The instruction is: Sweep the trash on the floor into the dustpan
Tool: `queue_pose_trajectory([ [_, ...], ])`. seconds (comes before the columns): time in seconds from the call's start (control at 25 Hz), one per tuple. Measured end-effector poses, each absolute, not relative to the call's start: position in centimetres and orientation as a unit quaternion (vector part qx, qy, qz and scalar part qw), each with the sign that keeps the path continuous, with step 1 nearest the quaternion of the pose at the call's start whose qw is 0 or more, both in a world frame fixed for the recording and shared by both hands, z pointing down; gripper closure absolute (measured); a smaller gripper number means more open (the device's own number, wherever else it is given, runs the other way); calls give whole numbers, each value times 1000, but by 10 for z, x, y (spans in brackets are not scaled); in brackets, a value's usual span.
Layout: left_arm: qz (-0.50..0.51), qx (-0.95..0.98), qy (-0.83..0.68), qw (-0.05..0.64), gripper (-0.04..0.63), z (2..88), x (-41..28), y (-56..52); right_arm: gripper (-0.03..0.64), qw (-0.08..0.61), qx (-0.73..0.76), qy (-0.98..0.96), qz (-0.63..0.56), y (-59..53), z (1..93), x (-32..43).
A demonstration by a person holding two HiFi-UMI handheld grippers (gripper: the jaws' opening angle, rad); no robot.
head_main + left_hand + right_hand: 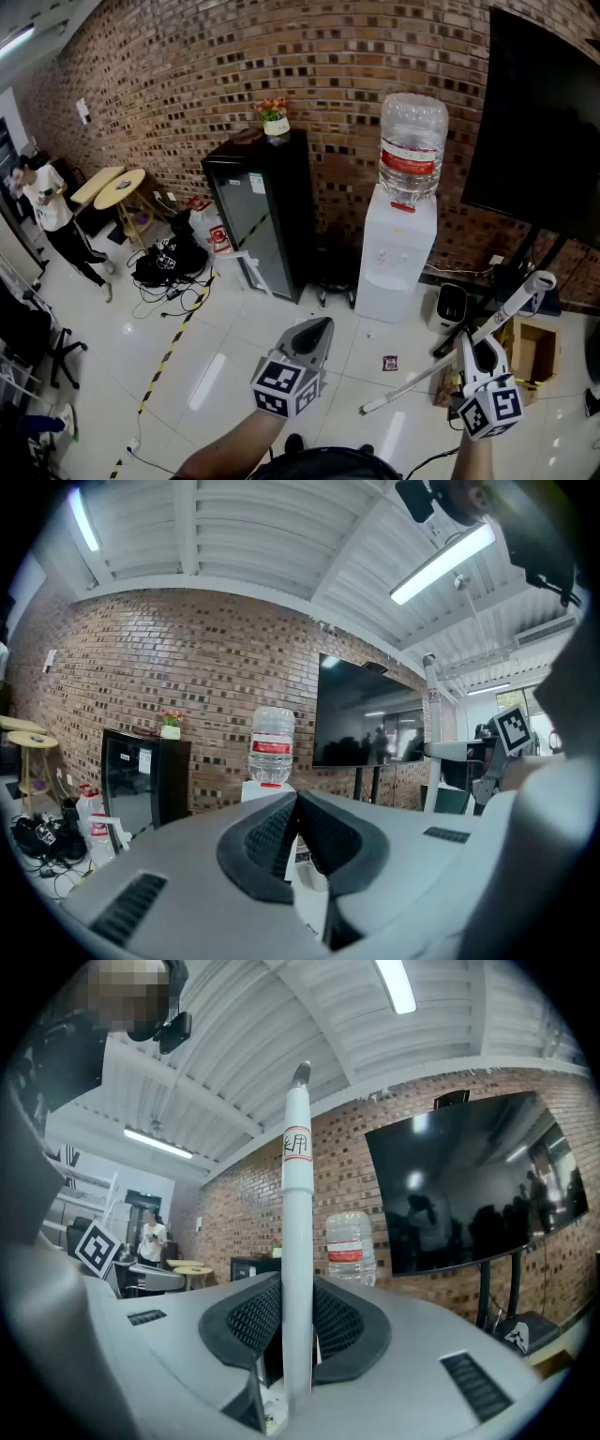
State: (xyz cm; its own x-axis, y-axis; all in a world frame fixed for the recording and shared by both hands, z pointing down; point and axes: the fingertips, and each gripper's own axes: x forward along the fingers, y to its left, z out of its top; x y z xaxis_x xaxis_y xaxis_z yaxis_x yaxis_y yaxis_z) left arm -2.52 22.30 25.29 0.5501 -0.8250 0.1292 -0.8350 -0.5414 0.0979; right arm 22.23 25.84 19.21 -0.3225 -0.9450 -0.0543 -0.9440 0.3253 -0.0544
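While my right tongs (298, 1309) clamp the broom handle (297, 1222) and my left tongs (297, 810) sit shut and empty, the trash (390, 362) lies on the floor between them, just past the slanting handle.

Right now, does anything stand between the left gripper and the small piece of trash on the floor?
Nothing visible does. Only bare floor tiles lie between the left gripper and the trash. The water dispenser stands farther back, beyond the trash.
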Motion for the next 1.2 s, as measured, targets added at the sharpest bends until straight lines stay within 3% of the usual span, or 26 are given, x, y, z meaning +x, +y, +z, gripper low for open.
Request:
queue_pose_trajectory([
  [0.8, 68, 865, -491, 74, 591, 291, 83, 191, 511, 41, -536, 843, 0, 225, 241, 304],
  [1.2, 56, 876, -471, 86, 591, 309, 86, 102, 514, 51, -579, 813, 20, 147, 241, 329],
])
